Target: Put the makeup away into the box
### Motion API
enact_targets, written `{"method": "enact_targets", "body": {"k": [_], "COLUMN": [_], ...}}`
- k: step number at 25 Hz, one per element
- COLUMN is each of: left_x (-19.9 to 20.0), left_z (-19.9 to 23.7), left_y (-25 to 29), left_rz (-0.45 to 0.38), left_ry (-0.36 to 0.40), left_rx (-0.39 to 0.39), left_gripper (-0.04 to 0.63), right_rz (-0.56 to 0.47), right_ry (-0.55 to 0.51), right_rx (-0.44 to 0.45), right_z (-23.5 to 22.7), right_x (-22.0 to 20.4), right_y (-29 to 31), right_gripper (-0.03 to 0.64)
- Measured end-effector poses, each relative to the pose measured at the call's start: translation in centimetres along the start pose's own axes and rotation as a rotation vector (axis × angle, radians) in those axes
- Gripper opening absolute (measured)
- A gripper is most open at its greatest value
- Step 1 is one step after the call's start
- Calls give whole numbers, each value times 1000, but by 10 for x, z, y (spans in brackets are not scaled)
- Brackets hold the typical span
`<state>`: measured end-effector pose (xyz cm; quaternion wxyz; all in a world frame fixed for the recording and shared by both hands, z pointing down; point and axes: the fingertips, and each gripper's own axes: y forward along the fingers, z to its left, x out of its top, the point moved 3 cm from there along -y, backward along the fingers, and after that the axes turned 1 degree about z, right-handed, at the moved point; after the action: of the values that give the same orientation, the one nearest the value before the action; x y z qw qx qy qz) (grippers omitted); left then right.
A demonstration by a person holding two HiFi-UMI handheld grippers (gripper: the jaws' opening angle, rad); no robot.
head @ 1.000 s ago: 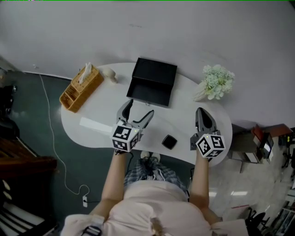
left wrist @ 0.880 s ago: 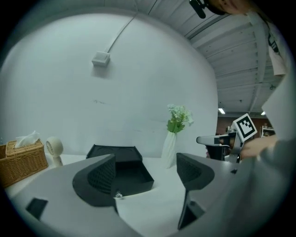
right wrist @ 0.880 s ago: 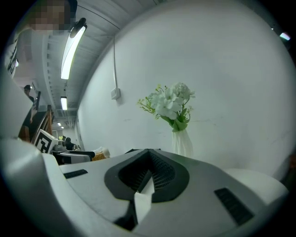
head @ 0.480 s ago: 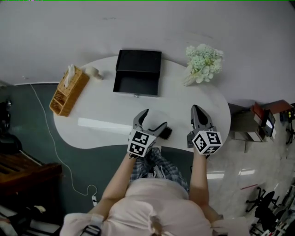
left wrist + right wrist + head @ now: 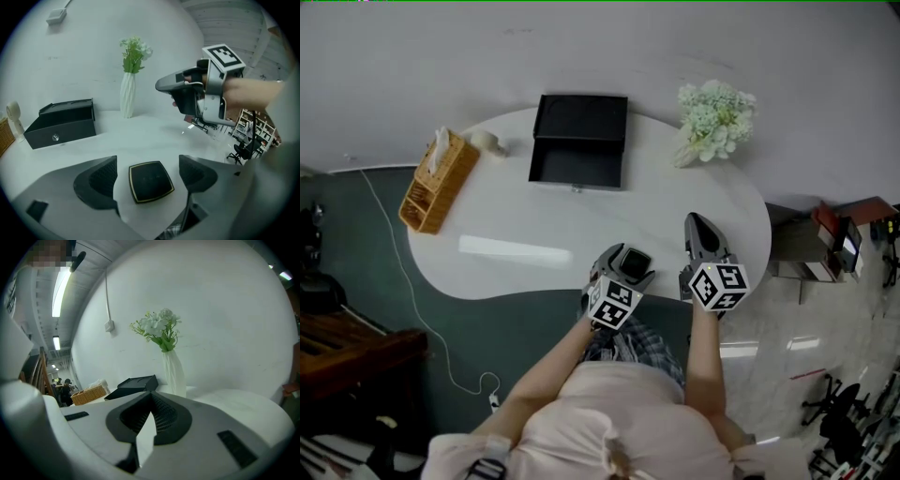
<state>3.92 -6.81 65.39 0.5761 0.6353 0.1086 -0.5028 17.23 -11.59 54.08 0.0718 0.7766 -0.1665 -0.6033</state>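
A black square makeup compact with a gold rim lies flat near the table's front edge. My left gripper is open, with one jaw on each side of the compact and neither touching it. In the head view the compact shows between the left gripper's fingers. The black box stands open at the back of the table, and the left gripper view shows it far left. My right gripper hovers to the right of the compact, shut and empty, and its own view shows the jaws of the right gripper pressed together.
A white vase of flowers stands at the back right. A wicker tissue basket sits at the left edge with a small pale object beside it. The table's front edge runs just below both grippers.
My left gripper has moved right and now straddles the compact, which earlier lay to its right. The right gripper has hardly moved.
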Motion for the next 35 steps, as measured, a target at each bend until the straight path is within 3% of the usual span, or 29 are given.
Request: {"method": "enact_targets", "body": {"k": [7,19,24,28,35], "left_x": [-22,-30,-28,-22,11], "left_z": [-7,1,6,10,34], "left_y": [17,27,26,23,7], "left_rz": [87,134,140,122,17], "left_ry": [15,-16,-23,-14,-21], "left_rx": [46,87,92,99,157], "left_gripper": [394,391,354,350,349], "right_rz": [4,-1,3,5,4], "right_ry": [2,9,15,16,5], "right_rx": [4,-16,-17,-7,30], "right_z": [-1,-9,-13,-12,-3], "right_x": [-3,-4,-5,-5,3], "right_y": [-5,-18,-15,-10,8], "right_gripper": [15,15,15,15,15]}}
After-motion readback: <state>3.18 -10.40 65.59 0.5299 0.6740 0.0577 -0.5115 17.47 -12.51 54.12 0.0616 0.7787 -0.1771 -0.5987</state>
